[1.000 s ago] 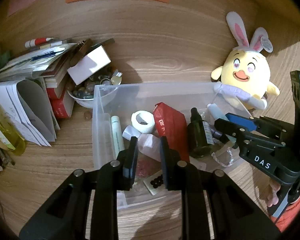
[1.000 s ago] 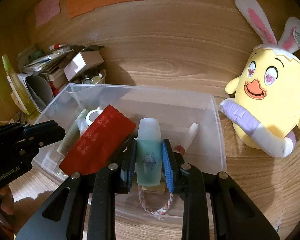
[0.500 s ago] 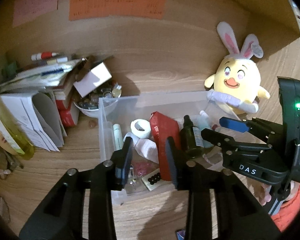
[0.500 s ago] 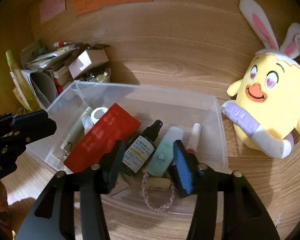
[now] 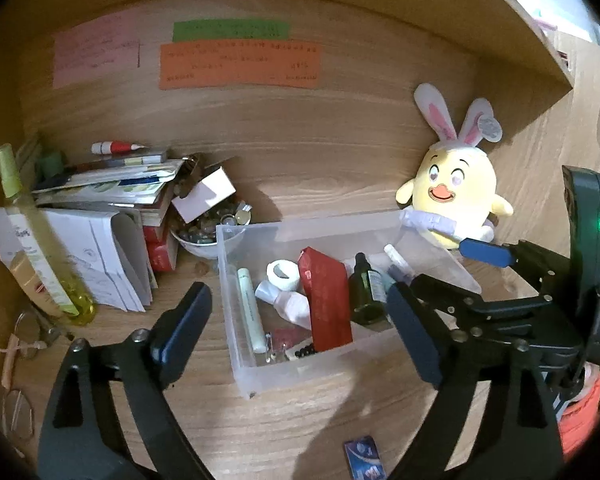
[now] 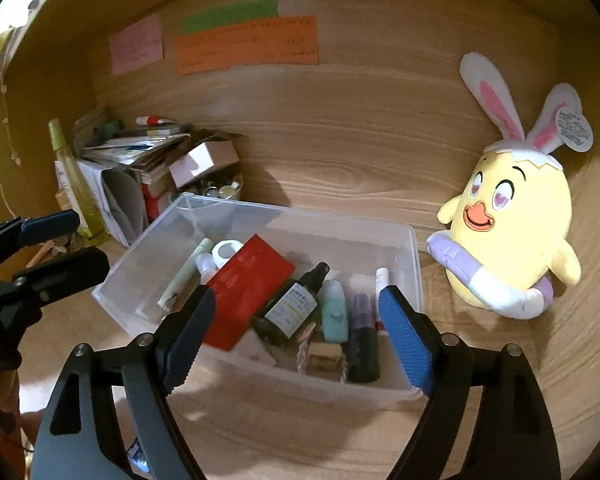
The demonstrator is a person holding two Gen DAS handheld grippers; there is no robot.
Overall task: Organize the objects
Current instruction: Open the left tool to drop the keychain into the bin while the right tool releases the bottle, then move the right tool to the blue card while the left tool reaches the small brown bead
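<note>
Both claws — left claw [image 5: 300,320], right claw [image 6: 296,332] — have just been opening, released, nothing between them; bottle [image 6: 294,310] label and wall notes [image 6: 246,44] unreadable.

A wooden desk [image 5: 300,420] runs back to a wood-grain back panel [image 6: 340,128]. Pink [image 5: 94,54], green [image 5: 231,31] and orange notes [image 5: 239,65] are stuck high on that panel. A wooden shelf [image 5: 500,20] overhangs the right rear corner. Warm, dim light casts soft shadows.
</note>
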